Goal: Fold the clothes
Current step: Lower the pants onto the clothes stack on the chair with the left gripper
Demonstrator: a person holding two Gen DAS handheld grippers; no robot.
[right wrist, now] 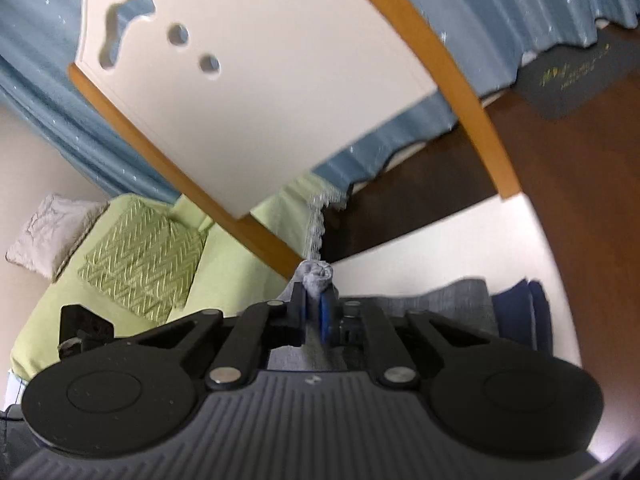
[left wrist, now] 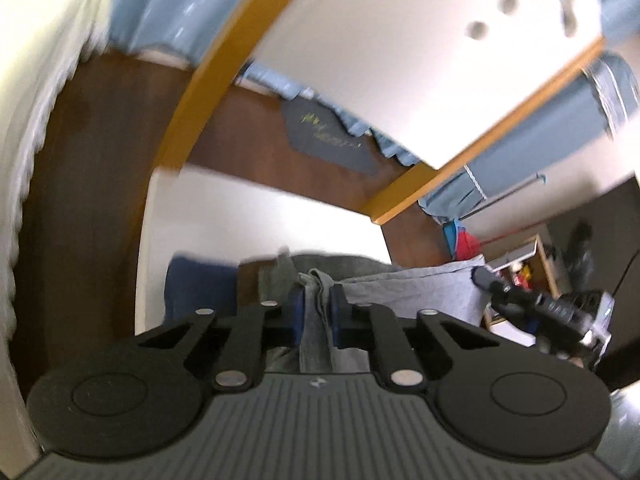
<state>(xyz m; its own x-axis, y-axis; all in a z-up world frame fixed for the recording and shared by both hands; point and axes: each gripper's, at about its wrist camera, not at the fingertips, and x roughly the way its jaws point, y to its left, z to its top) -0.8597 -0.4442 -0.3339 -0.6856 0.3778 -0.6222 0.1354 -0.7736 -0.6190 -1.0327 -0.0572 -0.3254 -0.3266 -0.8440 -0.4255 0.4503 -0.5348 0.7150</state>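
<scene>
My left gripper (left wrist: 317,304) is shut on a bunched edge of a grey garment (left wrist: 412,292), which stretches taut to the right toward the other gripper (left wrist: 520,300), seen at the right of the left wrist view. My right gripper (right wrist: 314,304) is shut on a bunched corner of the same grey garment (right wrist: 316,274). Both hold it lifted above a white table (left wrist: 240,232). More grey cloth (right wrist: 440,296) and a dark blue garment (right wrist: 520,312) lie on the table (right wrist: 460,240) beneath; the blue garment also shows in the left wrist view (left wrist: 200,288).
A white chair back with a wooden frame (left wrist: 400,60) stands beyond the table, also in the right wrist view (right wrist: 260,92). Blue curtains (right wrist: 60,112) hang behind. A green sofa with cushions (right wrist: 132,256) is at left. Dark wooden floor (left wrist: 92,200) surrounds the table. Cluttered shelves (left wrist: 528,264) are at right.
</scene>
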